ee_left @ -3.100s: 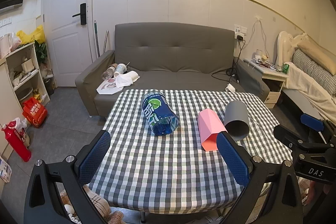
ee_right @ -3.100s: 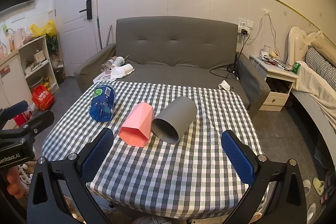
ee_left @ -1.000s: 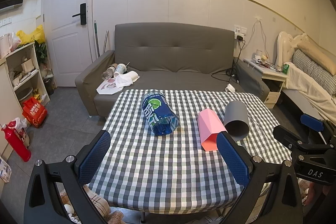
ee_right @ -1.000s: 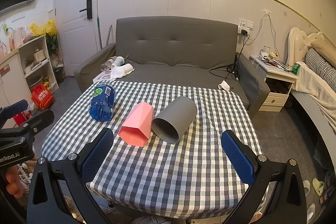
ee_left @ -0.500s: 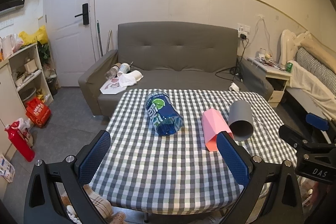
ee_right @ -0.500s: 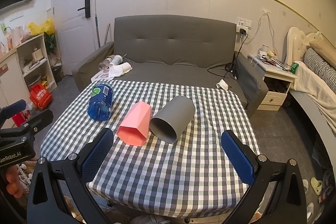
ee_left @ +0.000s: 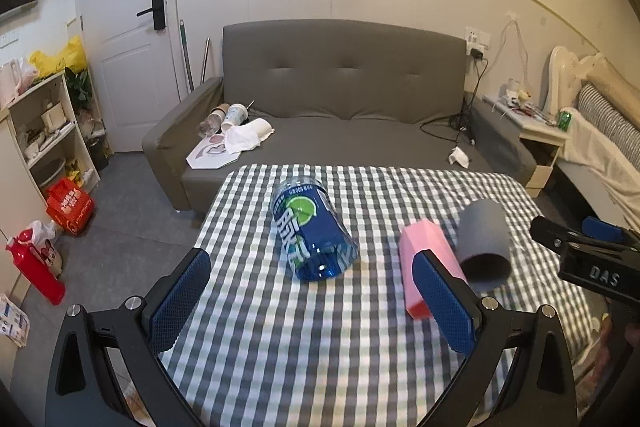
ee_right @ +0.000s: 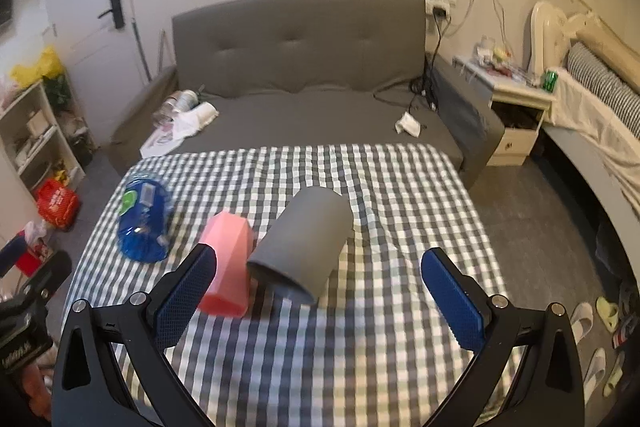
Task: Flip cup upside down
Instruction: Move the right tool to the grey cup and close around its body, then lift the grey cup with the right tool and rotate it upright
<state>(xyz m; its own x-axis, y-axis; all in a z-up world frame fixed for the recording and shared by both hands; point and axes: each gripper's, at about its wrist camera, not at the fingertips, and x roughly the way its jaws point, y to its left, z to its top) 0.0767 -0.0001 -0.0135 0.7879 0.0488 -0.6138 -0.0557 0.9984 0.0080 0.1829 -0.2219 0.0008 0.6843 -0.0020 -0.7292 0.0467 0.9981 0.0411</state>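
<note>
Three cups lie on their sides on the checked tablecloth (ee_left: 320,339): a blue printed cup (ee_left: 312,233), a pink angular cup (ee_left: 420,267) and a grey round cup (ee_left: 482,243). In the right wrist view the grey cup (ee_right: 306,241) lies just ahead of my open right gripper (ee_right: 318,291), with the pink cup (ee_right: 226,263) and blue cup (ee_right: 144,223) to its left. My left gripper (ee_left: 312,299) is open and empty, hovering short of the blue cup.
A grey sofa (ee_left: 340,99) with cups and a cloth on it stands behind the table. A bedside cabinet (ee_right: 516,107) and bed are to the right, shelves (ee_left: 44,131) and a red extinguisher (ee_left: 36,267) to the left.
Both grippers have moved forward toward the table. The right gripper has come close to the grey cup. The cups have not moved.
</note>
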